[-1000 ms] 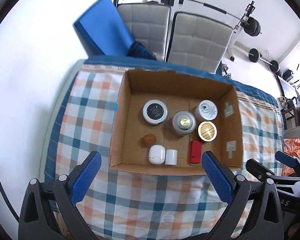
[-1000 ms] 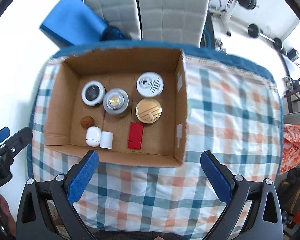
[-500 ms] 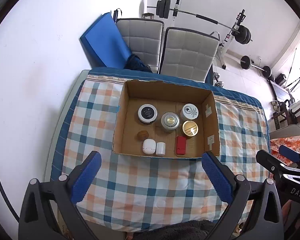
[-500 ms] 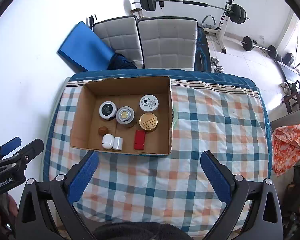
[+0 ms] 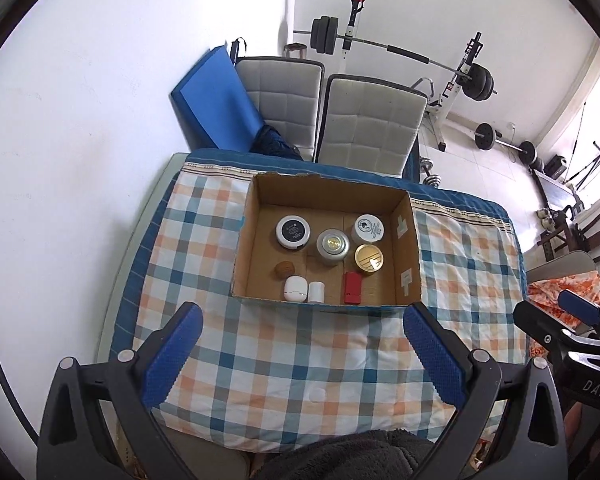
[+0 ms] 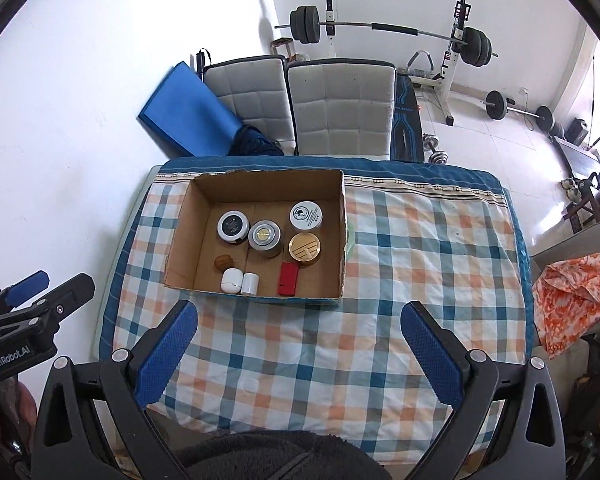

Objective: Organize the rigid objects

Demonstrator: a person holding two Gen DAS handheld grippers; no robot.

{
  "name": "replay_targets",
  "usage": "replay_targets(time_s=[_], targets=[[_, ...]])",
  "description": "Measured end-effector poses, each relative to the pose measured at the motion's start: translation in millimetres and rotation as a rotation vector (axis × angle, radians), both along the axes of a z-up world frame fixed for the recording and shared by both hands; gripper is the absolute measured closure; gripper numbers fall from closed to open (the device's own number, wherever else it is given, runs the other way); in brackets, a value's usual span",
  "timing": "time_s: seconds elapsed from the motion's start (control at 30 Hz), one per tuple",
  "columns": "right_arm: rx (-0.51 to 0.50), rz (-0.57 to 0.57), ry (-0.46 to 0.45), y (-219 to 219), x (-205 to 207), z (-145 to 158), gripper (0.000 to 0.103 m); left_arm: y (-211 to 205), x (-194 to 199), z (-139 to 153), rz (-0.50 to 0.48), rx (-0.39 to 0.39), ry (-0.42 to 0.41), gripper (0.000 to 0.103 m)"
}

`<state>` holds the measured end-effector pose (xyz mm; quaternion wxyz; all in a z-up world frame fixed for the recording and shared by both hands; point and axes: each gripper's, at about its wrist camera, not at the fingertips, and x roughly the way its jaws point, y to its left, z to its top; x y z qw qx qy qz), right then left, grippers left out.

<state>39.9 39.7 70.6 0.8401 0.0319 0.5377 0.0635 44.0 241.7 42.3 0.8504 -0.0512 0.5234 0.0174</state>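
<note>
Above the checked table (image 5: pixel 300 360), left tongs (image 5: pixel 300 344) and right tongs (image 6: pixel 296 340), both spread empty, have pulled back from the cardboard box (image 6: pixel 260 300) holding every jar, suggesting sorting is finished.

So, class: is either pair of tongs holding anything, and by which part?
Nothing is held. The left tongs and right tongs are both open, over the checked cloth.
</note>
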Motion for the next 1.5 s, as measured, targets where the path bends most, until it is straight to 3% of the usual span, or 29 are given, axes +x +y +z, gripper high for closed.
replay_targets(time_s=[1.5], targets=[[-0.053, -0.061, -0.068, -15.8, -17.5, 13.7, 0.0, -17.3, -5.4, 10.3, -0.043, 0.018, -0.024, 0.0]])
